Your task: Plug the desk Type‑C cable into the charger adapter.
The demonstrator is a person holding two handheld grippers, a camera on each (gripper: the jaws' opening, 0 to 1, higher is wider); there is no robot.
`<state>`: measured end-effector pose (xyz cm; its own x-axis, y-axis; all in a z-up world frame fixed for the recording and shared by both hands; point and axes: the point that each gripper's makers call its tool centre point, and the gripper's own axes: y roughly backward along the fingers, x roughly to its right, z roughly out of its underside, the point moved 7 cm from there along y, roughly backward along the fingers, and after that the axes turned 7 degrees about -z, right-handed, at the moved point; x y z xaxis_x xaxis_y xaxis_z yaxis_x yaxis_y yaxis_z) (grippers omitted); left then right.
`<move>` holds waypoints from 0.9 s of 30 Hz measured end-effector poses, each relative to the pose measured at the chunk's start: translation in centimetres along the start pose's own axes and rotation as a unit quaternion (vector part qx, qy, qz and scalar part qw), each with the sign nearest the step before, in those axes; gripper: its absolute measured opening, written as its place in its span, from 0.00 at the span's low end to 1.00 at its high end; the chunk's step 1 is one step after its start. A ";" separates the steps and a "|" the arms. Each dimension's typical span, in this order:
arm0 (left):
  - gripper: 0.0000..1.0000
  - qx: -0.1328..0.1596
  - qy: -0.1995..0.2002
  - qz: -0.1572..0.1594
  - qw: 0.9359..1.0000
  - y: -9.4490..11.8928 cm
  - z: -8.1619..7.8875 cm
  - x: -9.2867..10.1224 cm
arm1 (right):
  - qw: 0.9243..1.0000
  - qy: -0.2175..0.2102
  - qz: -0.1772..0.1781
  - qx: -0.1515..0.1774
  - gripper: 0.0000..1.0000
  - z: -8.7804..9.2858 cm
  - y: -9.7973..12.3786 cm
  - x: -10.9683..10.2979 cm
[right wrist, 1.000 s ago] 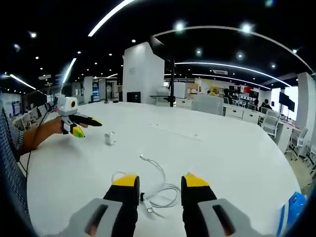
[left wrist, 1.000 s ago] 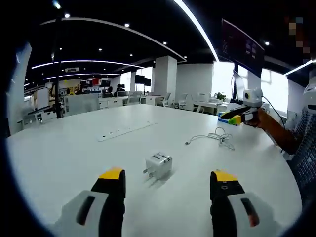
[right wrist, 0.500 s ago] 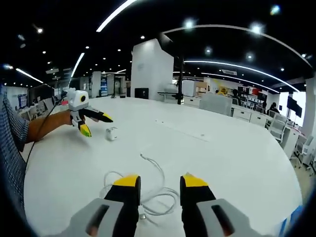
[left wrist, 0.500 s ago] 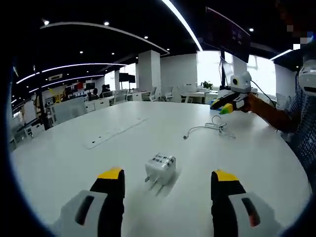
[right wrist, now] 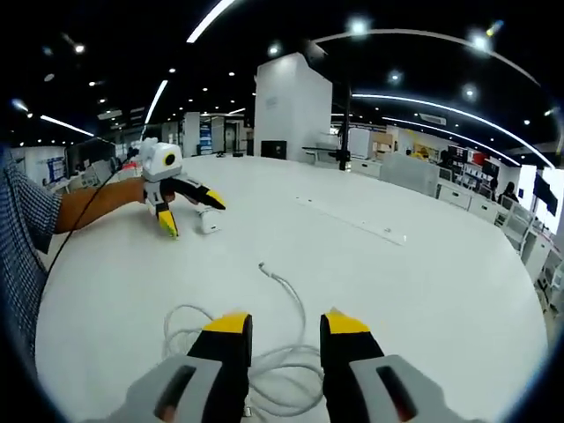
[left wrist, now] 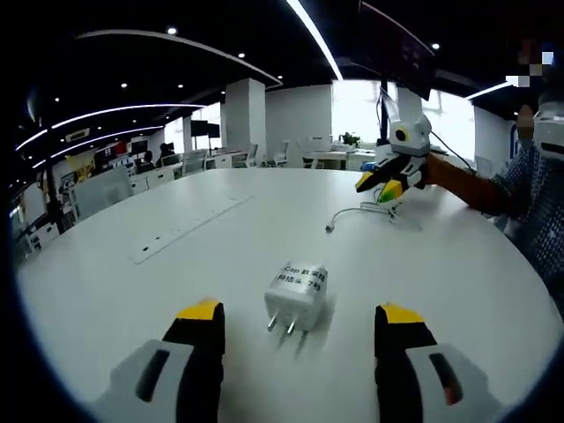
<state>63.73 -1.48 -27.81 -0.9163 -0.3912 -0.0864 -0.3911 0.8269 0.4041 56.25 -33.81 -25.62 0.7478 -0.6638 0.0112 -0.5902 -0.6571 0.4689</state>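
Start at your left: the left gripper [left wrist: 298, 319] has its jaws spread wide, released and holding nothing, with the adapter [left wrist: 298, 293] lying on the table [left wrist: 132, 300] just ahead, between the two tips and not touching either. It lies on its side with the prongs pointing back toward you and the printed face up. It looks like a small, light, rigid plastic block with smooth faces, so expect it to skid on the slick top if one jaw reaches it first; close squarely across its two flat sides, clear of the prongs and of the far face, where the port probably is, though you cannot see it from here. Moving right, the cable [right wrist: 284, 291] lies near your edge of the table, well apart from the adapter, its loose coil under the right gripper [right wrist: 278, 323] and one plug end trailing away toward the table's middle. That gripper's jaws are also released, straddling the coil without pinching it. The cord is thin, soft and springy, so take it just behind the stiff plug [right wrist: 262, 264], not on the loops, or the tip will flop when you push it in.
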 end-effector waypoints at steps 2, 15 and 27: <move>0.69 -0.004 -0.001 -0.001 1.000 -0.2 0.1 -0.1 | 1.000 0.003 -0.002 -0.003 0.33 0.0 -0.2 0.1; 0.56 0.018 0.007 -0.002 1.000 -0.6 -0.3 0.2 | 0.998 0.022 -0.042 -0.037 0.32 0.1 -2.8 0.4; 0.44 0.017 -0.001 0.026 1.000 -1.5 -1.1 0.7 | 0.996 0.023 -0.080 -0.030 0.31 -0.2 -4.6 0.6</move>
<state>63.76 -3.44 -27.52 -0.9353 -0.3474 -0.0680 -0.3464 0.8588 0.3775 59.45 -31.17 -27.62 0.8450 -0.5340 -0.0292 -0.4434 -0.7301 0.5199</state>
